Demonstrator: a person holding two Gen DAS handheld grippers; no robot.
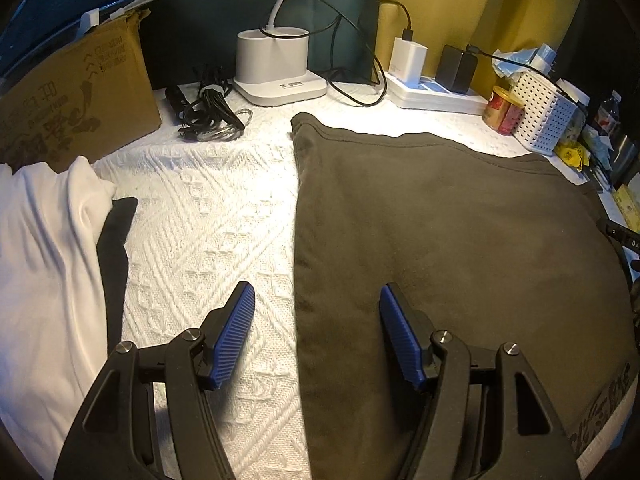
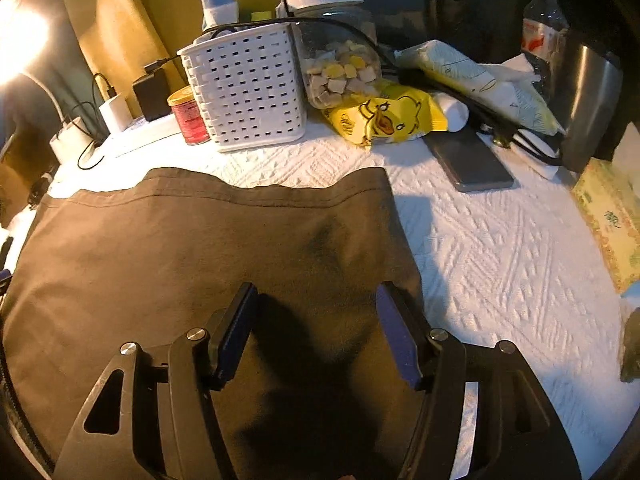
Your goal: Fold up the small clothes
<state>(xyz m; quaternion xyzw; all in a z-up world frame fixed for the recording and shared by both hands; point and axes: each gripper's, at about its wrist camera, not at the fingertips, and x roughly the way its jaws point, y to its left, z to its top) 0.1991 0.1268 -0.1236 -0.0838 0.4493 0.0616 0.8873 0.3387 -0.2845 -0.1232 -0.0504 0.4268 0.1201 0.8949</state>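
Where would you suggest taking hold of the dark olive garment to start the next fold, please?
Probably at its two near corners. The dark olive garment lies flat on the white textured cover, with straight side edges. The open left claw straddles its left edge; the open right claw is by the right edge. Come in low from the near side, slide one finger under each edge, then carry them toward the far hem.

A lived-in home corner, probably a bedroom or study nook, going by the bench dressed in a white textured cloth and crowded along its back edge with household clutter. Desk lamp base, power strip with chargers, coiled cables, cardboard box, white perforated basket, snack jar, yellow duck-print bag, water bottle, phone. Yellow curtain behind, seemingly, though dim.
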